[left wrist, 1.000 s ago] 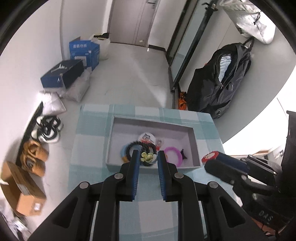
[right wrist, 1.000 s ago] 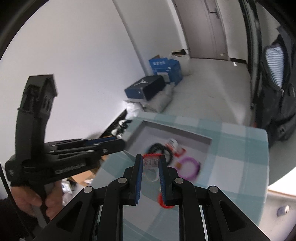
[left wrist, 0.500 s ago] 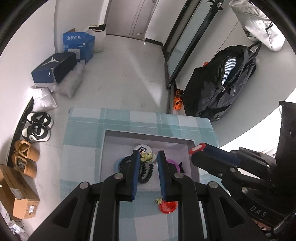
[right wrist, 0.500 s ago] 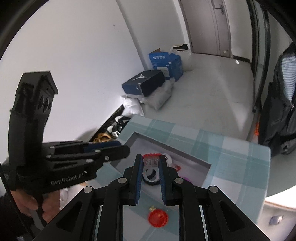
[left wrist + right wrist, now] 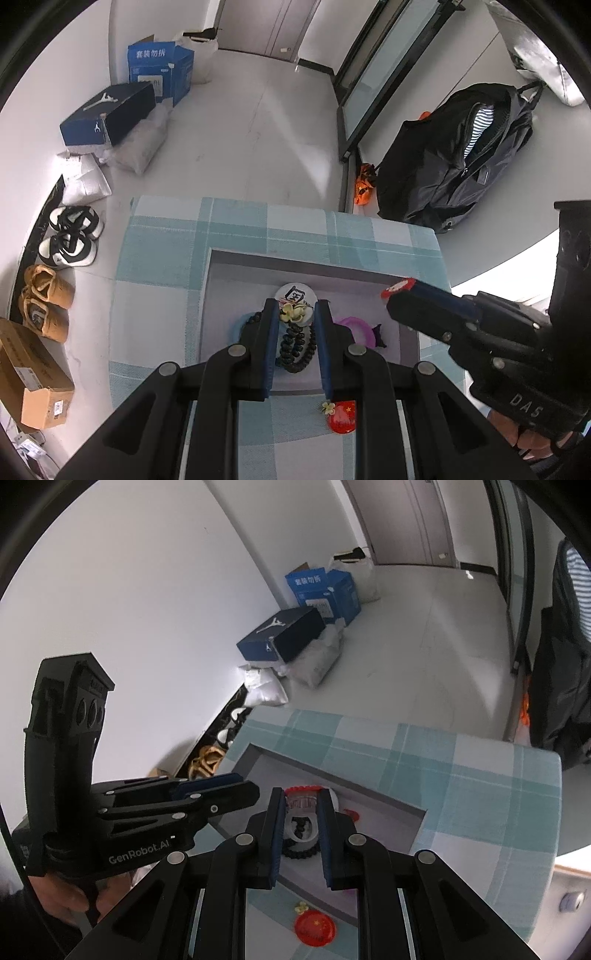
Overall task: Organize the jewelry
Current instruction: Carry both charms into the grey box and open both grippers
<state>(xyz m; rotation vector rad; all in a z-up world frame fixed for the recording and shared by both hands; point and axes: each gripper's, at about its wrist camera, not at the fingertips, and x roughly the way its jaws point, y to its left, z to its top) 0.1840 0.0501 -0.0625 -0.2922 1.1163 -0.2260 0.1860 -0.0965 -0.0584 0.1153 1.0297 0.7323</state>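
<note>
My left gripper is shut on a small yellow flower piece, held above the grey tray. In the tray lie a black bead bracelet, a white round badge, a purple ring and a black bow. My right gripper is shut on a clear ring with a red top, also over the tray. From the left wrist view the right gripper hangs over the tray's right end. The left gripper shows at the tray's left side.
A red round badge and a second small yellow flower lie on the checked cloth in front of the tray. Shoes and boxes sit on the floor to the left, a black backpack to the right.
Both grippers have moved forward and down, from in front of the tray to over it, each still holding its piece. The red badge on the cloth has come into the left view.
</note>
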